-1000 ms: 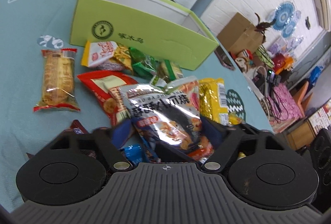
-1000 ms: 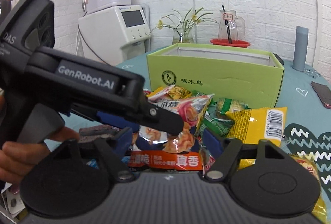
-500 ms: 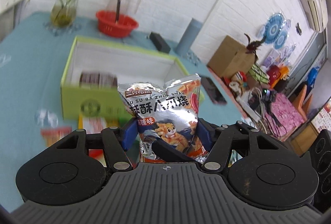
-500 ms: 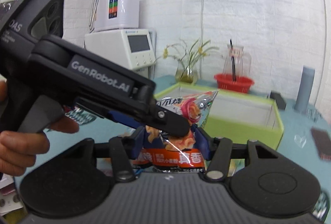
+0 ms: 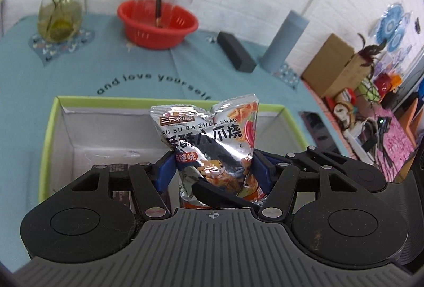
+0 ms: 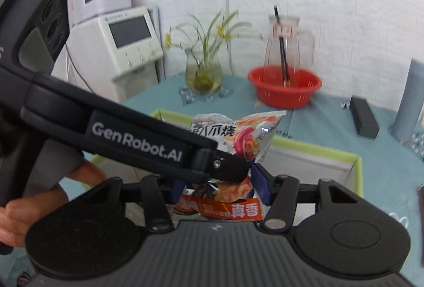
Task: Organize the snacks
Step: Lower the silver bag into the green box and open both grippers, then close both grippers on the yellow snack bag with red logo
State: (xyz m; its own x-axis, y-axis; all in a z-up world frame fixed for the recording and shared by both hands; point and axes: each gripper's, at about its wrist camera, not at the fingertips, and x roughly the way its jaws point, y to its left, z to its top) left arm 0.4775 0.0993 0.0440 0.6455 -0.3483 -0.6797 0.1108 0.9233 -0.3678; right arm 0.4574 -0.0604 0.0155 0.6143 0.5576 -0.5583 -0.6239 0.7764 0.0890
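Note:
A silver snack bag [image 5: 212,138] with black Chinese print is held upright over the open green box [image 5: 50,128]. My left gripper [image 5: 213,170] is shut on its lower part. My right gripper [image 6: 220,187] is shut on the same bag [image 6: 238,138], near its orange bottom strip. The left gripper's black body [image 6: 137,144] crosses the right wrist view from the left, its tip touching the bag. A dark packet [image 5: 119,167] lies inside the box, mostly hidden behind my left finger.
Behind the box on the teal tablecloth stand a glass vase of flowers [image 5: 58,19], a red basket [image 5: 157,23] with a glass jug, a black case [image 5: 235,51] and a grey-blue cylinder [image 5: 286,43]. A phone [image 5: 315,125] lies right of the box. A white machine [image 6: 116,43] stands far left.
Both grippers lifted the silver bag off the snack pile and carried it forward. It now hangs over the box opening, and the pile has dropped out of view.

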